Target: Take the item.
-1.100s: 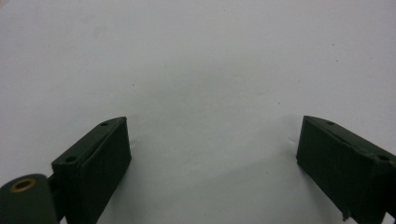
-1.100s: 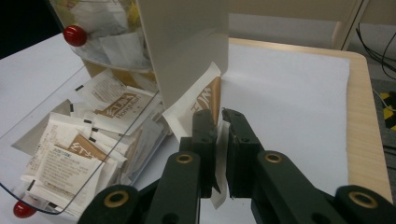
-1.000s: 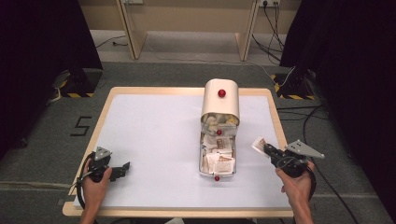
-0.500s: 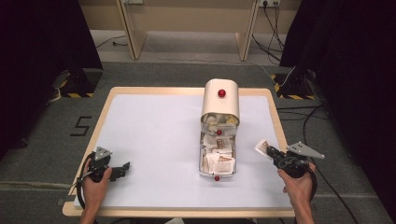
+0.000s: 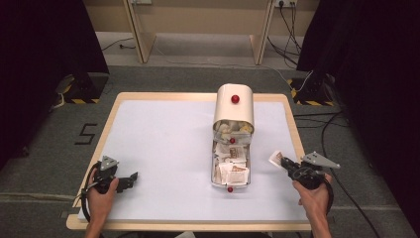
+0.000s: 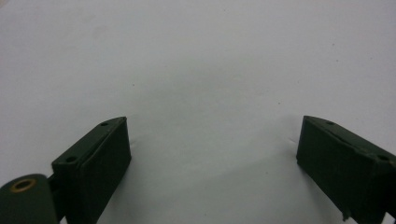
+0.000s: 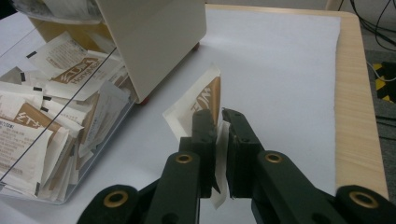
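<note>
A clear box full of white and brown sachets lies at the table's middle right, its cream lid with a red knob tipped up at the far end. My right gripper is shut on one sachet, held just right of the box above the table. At the front left my left gripper rests low over the white table cover, open, with nothing between its jaws.
The table has a wooden rim around the white cover. Black curtains stand left and right, and cables lie on the grey floor at the right. A wide bare stretch of cover lies left of the box.
My right gripper has drawn the sachet a little further right and toward me, away from the box. The left gripper has not moved.
</note>
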Available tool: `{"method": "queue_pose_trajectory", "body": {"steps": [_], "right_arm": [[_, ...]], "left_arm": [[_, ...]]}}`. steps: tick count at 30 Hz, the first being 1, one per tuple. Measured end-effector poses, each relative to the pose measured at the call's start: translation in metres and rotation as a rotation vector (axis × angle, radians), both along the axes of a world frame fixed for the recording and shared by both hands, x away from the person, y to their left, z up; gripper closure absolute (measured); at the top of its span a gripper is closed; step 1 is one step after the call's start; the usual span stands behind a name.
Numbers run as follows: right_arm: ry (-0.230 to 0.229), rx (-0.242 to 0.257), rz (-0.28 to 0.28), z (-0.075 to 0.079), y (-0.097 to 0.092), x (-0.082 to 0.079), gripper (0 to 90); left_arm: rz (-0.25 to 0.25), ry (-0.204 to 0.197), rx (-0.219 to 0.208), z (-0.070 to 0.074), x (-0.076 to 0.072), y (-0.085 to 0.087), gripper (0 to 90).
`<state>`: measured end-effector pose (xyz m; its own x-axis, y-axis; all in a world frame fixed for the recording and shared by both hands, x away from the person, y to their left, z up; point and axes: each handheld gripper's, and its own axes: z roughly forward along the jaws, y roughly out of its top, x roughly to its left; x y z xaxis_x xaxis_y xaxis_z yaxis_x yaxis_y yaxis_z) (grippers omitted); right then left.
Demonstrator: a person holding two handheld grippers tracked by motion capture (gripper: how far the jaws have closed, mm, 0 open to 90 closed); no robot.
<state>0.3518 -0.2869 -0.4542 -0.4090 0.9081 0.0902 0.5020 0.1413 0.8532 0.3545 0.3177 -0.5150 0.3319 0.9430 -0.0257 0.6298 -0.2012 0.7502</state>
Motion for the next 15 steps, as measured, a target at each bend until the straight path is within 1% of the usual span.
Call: {"method": "queue_pose_trajectory", "body": {"steps": [9,15], "right_arm": [[0.026,-0.015,0.032,-0.007,0.009,0.002,83.5],[0.051,-0.033,0.048,-0.015,0.015,0.005,83.3]], "left_arm": [[0.0,0.0,0.0,0.0,0.0,0.0,9.0],[0.001,0.0,-0.001,0.0,0.0,0.0,9.0]]}}
